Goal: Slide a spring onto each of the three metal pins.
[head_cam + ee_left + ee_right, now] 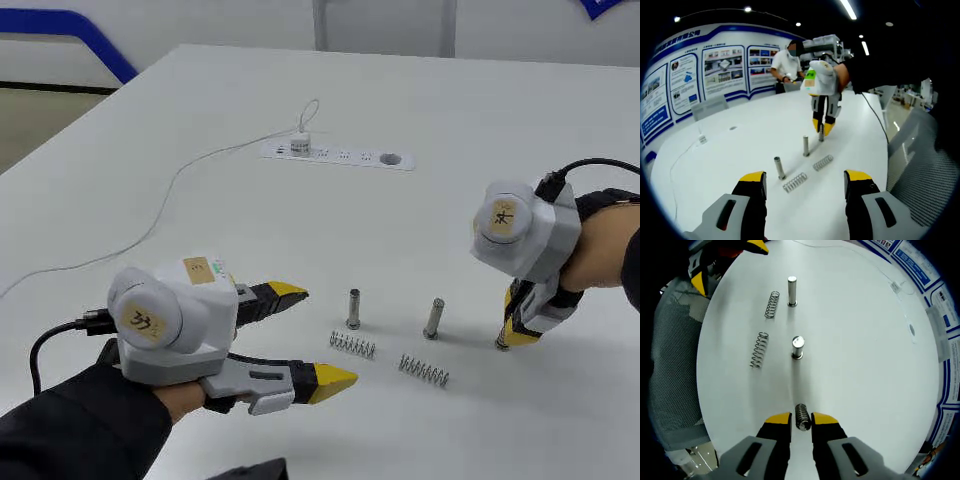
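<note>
1. Two springs lie loose on the table (200, 120). The near spring (423, 370) is just on your side of the middle pin (434, 318), and the far spring (352, 345) lies well to that pin's left. Both lie flat and close to the pins, probably so that each is a short reach.
2. One fitted spring (801, 414) sits on the third pin (801, 425), to the right of the middle pin. So one of the three looks done.
3. The middle pin and the left pin (353, 308) beside it stand upright and bare. Their tops are free, so a spring can drop straight over each.
4. Your right gripper (801, 421) comes down from above, right of the middle pin. Its jaws are pinched in on the fitted spring, most likely to press the coils down to the pin's base.
5. Your right wrist is bent so that gripper points steeply down, with its tips at the table.
6. Your left gripper (805, 176) sits low and nearly level, well left of the middle pin. Its jaws are spread wide and hold nothing. It points toward the loose springs, which suits picking up the far spring.
</note>
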`<act>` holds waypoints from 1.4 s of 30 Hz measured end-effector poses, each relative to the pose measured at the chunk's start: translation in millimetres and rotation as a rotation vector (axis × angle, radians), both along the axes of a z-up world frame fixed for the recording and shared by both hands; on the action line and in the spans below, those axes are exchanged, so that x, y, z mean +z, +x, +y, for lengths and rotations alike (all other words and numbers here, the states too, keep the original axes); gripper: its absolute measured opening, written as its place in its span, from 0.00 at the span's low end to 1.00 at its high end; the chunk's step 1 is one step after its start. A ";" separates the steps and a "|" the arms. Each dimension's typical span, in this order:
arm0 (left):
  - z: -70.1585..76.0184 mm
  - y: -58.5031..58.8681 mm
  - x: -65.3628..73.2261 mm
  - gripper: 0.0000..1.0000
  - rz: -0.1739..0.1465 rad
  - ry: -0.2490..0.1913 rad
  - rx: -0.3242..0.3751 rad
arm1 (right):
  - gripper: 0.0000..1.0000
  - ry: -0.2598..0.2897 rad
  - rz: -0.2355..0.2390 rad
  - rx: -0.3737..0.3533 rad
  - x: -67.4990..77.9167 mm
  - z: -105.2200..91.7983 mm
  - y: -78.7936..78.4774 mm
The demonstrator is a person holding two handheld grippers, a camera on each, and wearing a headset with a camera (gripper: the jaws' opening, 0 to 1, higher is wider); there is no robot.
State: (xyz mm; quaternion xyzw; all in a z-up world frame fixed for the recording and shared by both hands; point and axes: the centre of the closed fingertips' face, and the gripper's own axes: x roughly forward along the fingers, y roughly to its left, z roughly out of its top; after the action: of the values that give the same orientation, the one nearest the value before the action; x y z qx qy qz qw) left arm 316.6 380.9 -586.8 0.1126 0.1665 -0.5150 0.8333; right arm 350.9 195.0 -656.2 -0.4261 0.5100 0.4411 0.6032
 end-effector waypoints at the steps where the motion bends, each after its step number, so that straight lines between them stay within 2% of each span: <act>1: -0.3 -0.2 -0.3 0.64 0.001 0.000 -0.001 | 0.16 -0.001 -0.006 0.003 2.5 -0.3 -0.2; 7: -2.1 -1.8 -1.6 0.64 0.003 0.005 -0.011 | 0.18 0.014 -0.054 0.013 23.5 1.8 -2.1; 14: -3.0 -3.2 -2.3 0.64 0.004 0.007 -0.018 | 0.18 0.058 -0.114 0.007 52.7 12.0 -11.3; 15: -3.1 -3.2 -2.4 0.64 0.004 0.008 -0.018 | 0.18 0.067 -0.116 0.005 54.7 14.8 -13.0; 17: -3.3 -3.4 -2.8 0.64 0.004 0.009 -0.020 | 0.18 0.132 -0.100 0.001 57.0 29.6 -19.9; 18: -3.4 -3.5 -3.0 0.64 0.004 0.010 -0.021 | 0.18 0.167 -0.089 0.001 56.4 38.7 -23.8; 22: -4.1 -4.0 -3.3 0.64 0.004 0.012 -0.026 | 0.17 0.231 -0.044 -0.016 44.9 58.8 -32.7; 28: -4.1 -5.2 -3.4 0.64 0.004 0.015 -0.031 | 0.16 0.245 0.009 -0.031 11.7 75.3 -41.0; 33: -4.3 -5.2 -4.0 0.63 0.005 0.015 -0.033 | 0.15 0.257 0.012 -0.059 -1.7 82.7 -39.0; 42: -5.1 -6.6 -5.0 0.63 0.008 0.017 -0.039 | 0.13 0.238 0.009 -0.078 -17.9 86.4 -38.6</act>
State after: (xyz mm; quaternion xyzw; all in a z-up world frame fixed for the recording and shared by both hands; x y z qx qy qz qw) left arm 309.9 375.8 -591.8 0.1208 0.1721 -0.5303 0.8213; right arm 312.3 281.3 -674.1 -0.3294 0.4728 0.4765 0.6640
